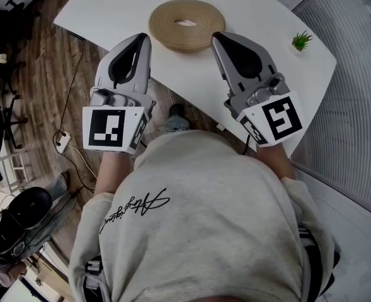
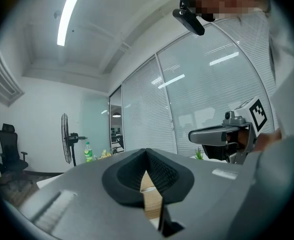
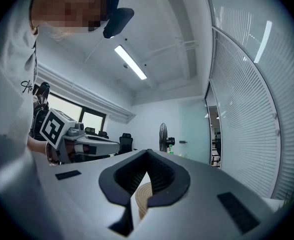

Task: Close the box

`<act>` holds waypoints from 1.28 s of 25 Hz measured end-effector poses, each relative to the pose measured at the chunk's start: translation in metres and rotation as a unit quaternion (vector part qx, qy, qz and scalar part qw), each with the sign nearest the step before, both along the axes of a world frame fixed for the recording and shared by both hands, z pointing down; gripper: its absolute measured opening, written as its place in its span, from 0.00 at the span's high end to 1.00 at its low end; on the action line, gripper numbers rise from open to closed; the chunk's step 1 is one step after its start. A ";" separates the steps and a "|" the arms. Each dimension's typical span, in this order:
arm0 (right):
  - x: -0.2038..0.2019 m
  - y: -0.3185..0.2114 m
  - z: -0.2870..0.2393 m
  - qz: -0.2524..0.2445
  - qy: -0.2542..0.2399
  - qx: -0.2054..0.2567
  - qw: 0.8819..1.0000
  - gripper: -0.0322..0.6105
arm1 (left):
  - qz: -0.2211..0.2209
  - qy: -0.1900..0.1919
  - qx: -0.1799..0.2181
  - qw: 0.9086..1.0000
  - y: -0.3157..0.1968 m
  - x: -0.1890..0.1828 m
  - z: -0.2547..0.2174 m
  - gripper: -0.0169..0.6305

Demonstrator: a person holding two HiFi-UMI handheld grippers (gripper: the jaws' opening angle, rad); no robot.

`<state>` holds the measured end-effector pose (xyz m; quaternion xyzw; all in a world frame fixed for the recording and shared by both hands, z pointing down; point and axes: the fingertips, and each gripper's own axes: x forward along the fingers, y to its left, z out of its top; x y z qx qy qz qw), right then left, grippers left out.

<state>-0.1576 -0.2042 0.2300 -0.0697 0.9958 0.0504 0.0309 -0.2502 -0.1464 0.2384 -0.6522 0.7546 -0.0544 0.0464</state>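
While held level, side by side in front of the body, shut tight with nothing between the jaws: so for the grey hand-held left gripper point(image 1: 145, 38), and likewise for the grey hand-held right gripper point(image 1: 216, 38), with only a sliver of tan weave showing beyond and below the tips in each gripper view. From the head view, at twelve o'clock ahead of the person: the round tan woven box point(image 1: 201, 35), low and flat, lying on the white tabletop point(image 1: 103, 14), flanked by the left tips at about eight o'clock and the right tips at about four o'clock. Contact with the rim not to be judged from above (probably none, given the level hold above the weave). Off at three o'clock of the box, well apart, a small green potted plant point(image 1: 302, 41). No separate lid to be made out, nor any telling whether open or already closed. Likely light, a little springy, rough enough not to slip in a grip, and in no danger of breaking, though apt to skate on the smooth top if pushed from one side only. Best taken at the outer rim from opposite sides, nine and three o'clock, or pressed down evenly on top; jaws to be opened first for any pinch.
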 end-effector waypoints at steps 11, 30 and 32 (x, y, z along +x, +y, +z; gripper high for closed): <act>-0.013 -0.006 -0.003 0.003 0.007 -0.001 1.000 0.95 | 0.000 0.003 0.004 1.000 -0.006 -0.013 -0.006 0.98; -0.005 -0.017 0.004 0.010 0.002 -0.009 1.000 0.95 | 0.006 0.006 0.015 1.000 -0.015 -0.009 -0.003 0.98; -0.002 -0.019 0.010 0.010 0.002 -0.009 1.000 0.95 | 0.007 0.005 0.014 1.000 -0.018 -0.006 0.002 0.98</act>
